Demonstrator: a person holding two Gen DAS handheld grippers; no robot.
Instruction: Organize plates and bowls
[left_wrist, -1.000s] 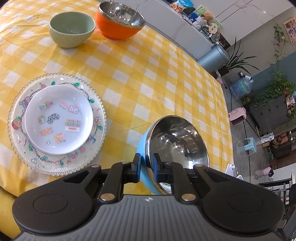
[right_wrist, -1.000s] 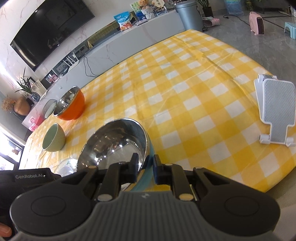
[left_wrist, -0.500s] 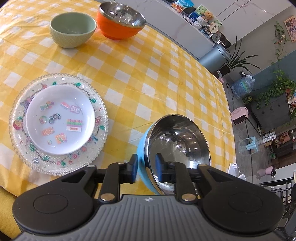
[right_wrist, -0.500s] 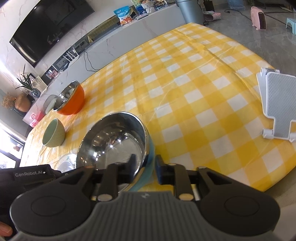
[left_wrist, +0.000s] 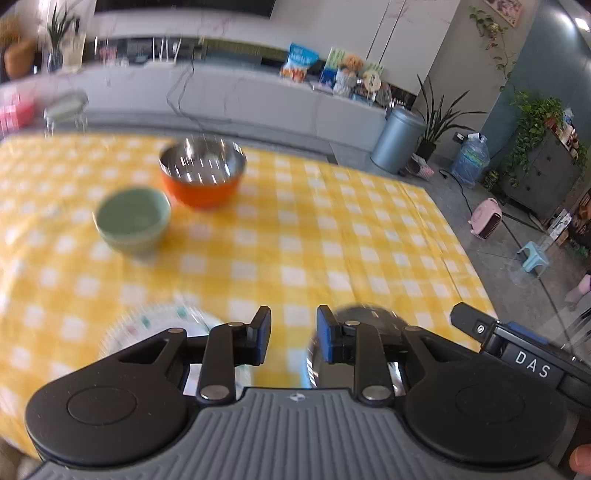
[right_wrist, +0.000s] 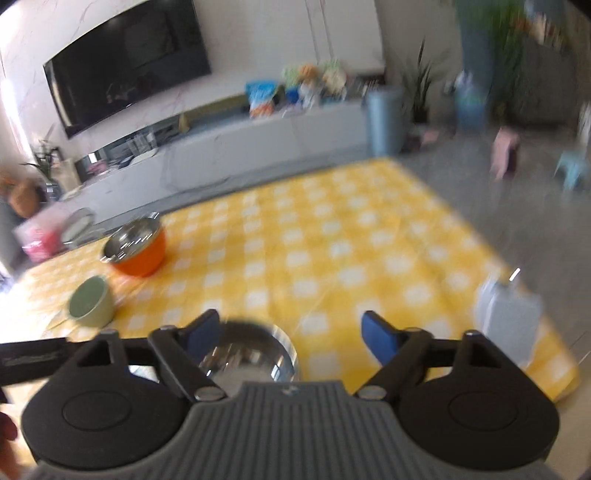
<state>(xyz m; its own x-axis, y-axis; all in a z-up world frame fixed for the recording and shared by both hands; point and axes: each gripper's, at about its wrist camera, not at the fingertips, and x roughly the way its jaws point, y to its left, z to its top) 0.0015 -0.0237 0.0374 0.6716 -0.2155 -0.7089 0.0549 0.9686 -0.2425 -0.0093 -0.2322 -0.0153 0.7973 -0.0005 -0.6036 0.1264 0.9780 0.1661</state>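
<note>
Standing apart with bare yellow-and-white checked tablecloth (left_wrist: 332, 229) showing between the pads, the jaws of the left gripper (left_wrist: 293, 338) have just been opening and pinch nothing; the steel bowl with a blue outside (left_wrist: 369, 317) sits on the cloth just behind its right finger, near the tabletop's near edge. Jaws of the right gripper (right_wrist: 291, 332) have just been opening too and now stand spread wide, the same steel bowl (right_wrist: 251, 354) lying low between them, closer to the left finger, with neither pad touching it as far as the blur lets one tell. Toward the far left corner of the tabletop an orange bowl with a shiny steel inside (left_wrist: 202, 173) stands just beside a pale green ceramic bowl (left_wrist: 131, 219). A clear patterned glass plate (left_wrist: 155, 325) lies at the near edge, partly hidden behind the left gripper's left finger. A white and grey stand (right_wrist: 508, 317) sits near the right edge
</note>
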